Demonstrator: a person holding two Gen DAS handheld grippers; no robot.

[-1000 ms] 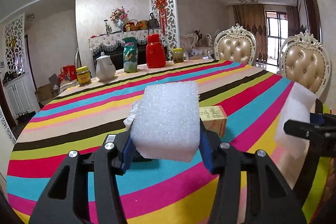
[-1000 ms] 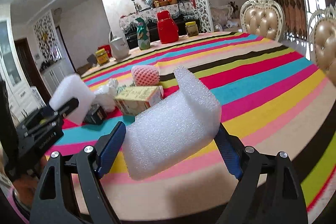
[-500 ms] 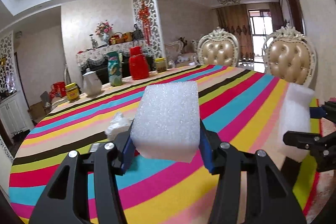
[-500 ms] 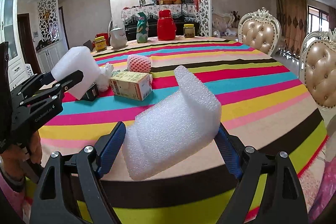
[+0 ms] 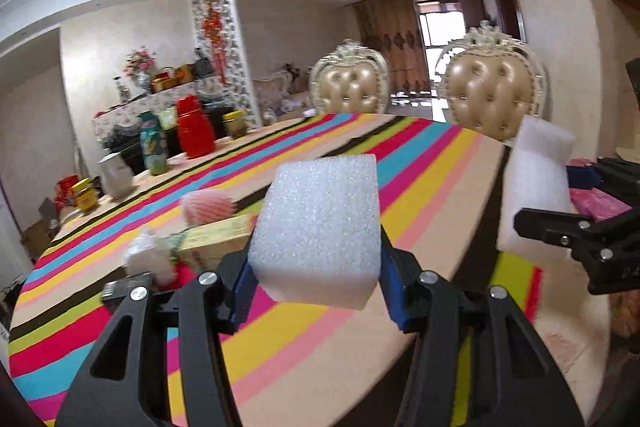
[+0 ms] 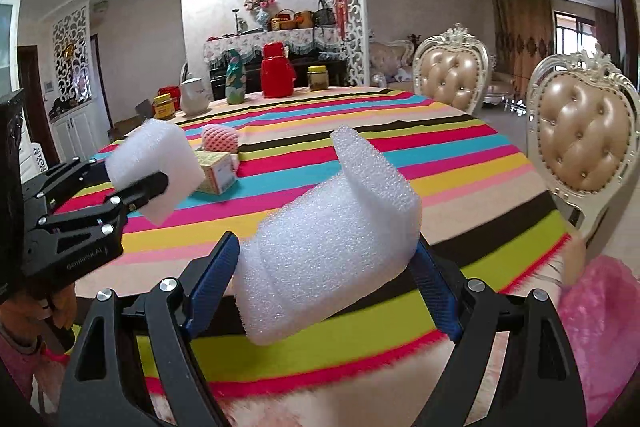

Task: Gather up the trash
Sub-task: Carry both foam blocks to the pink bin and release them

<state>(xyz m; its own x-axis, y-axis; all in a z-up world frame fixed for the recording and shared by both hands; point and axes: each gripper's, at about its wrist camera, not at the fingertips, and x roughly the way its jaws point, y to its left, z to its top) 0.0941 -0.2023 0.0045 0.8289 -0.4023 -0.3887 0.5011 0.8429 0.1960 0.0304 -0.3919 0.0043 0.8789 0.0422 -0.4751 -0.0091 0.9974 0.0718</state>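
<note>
White foam in both grippers. left gripper (image 5: 316, 291) pinches a foam block (image 5: 320, 231) between its blue pads, block sits square across the jaws, sticking up and forward past the tips. right gripper (image 6: 324, 275) pinches a curled foam sheet (image 6: 332, 247), long axis running across the jaws pad to pad, free flap curling up ahead of the tips. Both held in the air over the near edge of the striped table (image 6: 460, 187), not touching the cloth. More trash ahead of the jaws, on the table: pink foam net (image 6: 220, 139), small yellow carton (image 6: 216, 171), crumpled white tissue (image 5: 148, 255); all lie forward and to the left of the right jaws, close ahead of the left jaws, so left hand is nearer. Neither hand is free, though, so my guess is next move is a drop-off. No bin visible; something pink and crinkly (image 6: 600, 327) sits below and right of the right jaws, maybe a bag, can't tell. Writing: lettering on the left gripper body is visible in the right view but too small to read reliably; carton print is blurred, unreadable.
</note>
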